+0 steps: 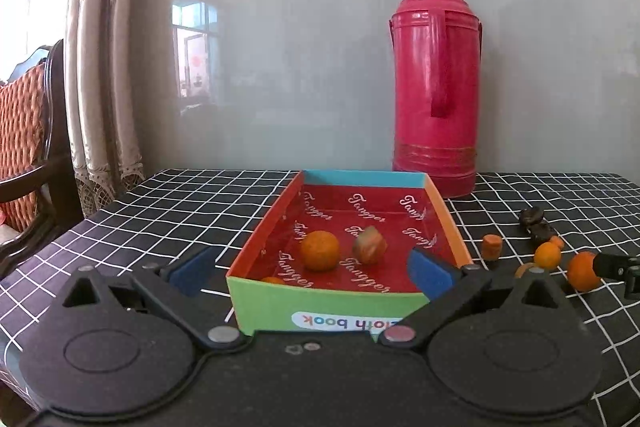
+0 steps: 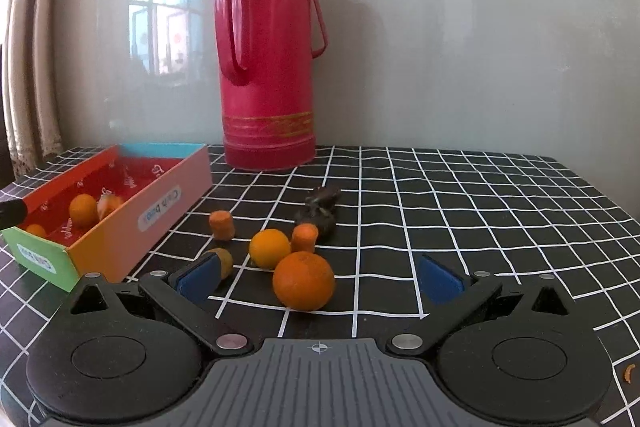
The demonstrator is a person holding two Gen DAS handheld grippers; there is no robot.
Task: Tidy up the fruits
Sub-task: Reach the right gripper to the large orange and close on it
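Left tool [image 1: 316,267]: spread wide, empty, straddling the box's [image 1: 320,303] near end.
Right tool [image 2: 320,277]: wide, large orange [image 2: 303,281] between its pads, untouched.
Box: holds an orange [image 1: 320,250] and a cut piece [image 1: 369,245].
Worktop [image 2: 480,211]: more fruit scattered; red thermos [image 2: 268,55] behind.

A glossy red thermos [image 2: 267,67], a printed cardboard box [image 1: 320,301] with shiny lining, matt checked cloth [image 2: 460,211] covering the desk.

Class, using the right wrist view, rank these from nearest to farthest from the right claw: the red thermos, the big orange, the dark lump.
1. Big orange, between the open right claw fingers.
2. Dark lump, mid-table.
3. Red thermos, by the wall.
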